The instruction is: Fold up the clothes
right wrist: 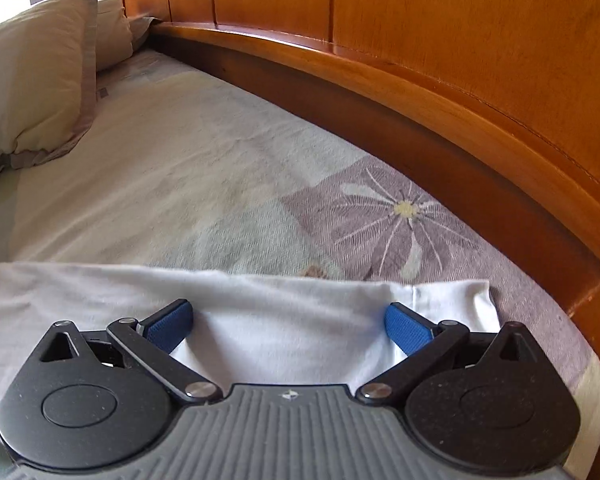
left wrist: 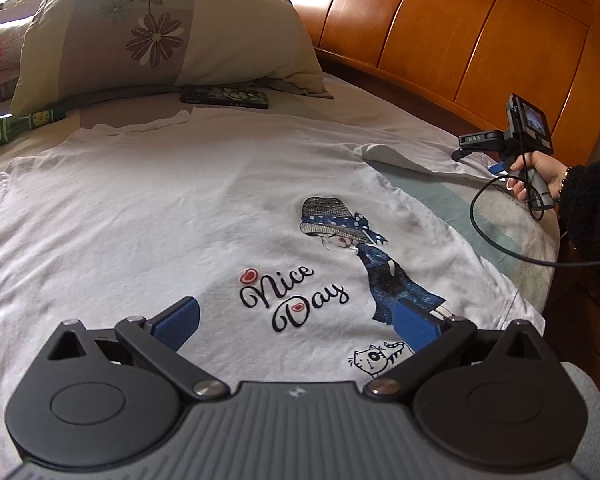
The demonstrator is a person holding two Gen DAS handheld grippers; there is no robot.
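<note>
A white T-shirt [left wrist: 148, 200] with a "Nice Day" print and a girl in a blue dress lies spread flat on the bed. My left gripper [left wrist: 296, 322] hovers open over its printed front, with nothing between the blue pads. In the left wrist view the right gripper [left wrist: 476, 156], held by a hand [left wrist: 540, 176], sits at the shirt's far right sleeve. In the right wrist view my right gripper [right wrist: 288, 326] is open, its blue pads spread over the white sleeve [right wrist: 284, 316] near the sleeve's hem.
A floral pillow [left wrist: 148, 36] lies at the head of the bed, with a dark phone case [left wrist: 225, 97] and a green bottle [left wrist: 4, 130] beside it. The wooden headboard [left wrist: 460, 32] runs along the right. A black cable [left wrist: 496, 240] trails from the right gripper.
</note>
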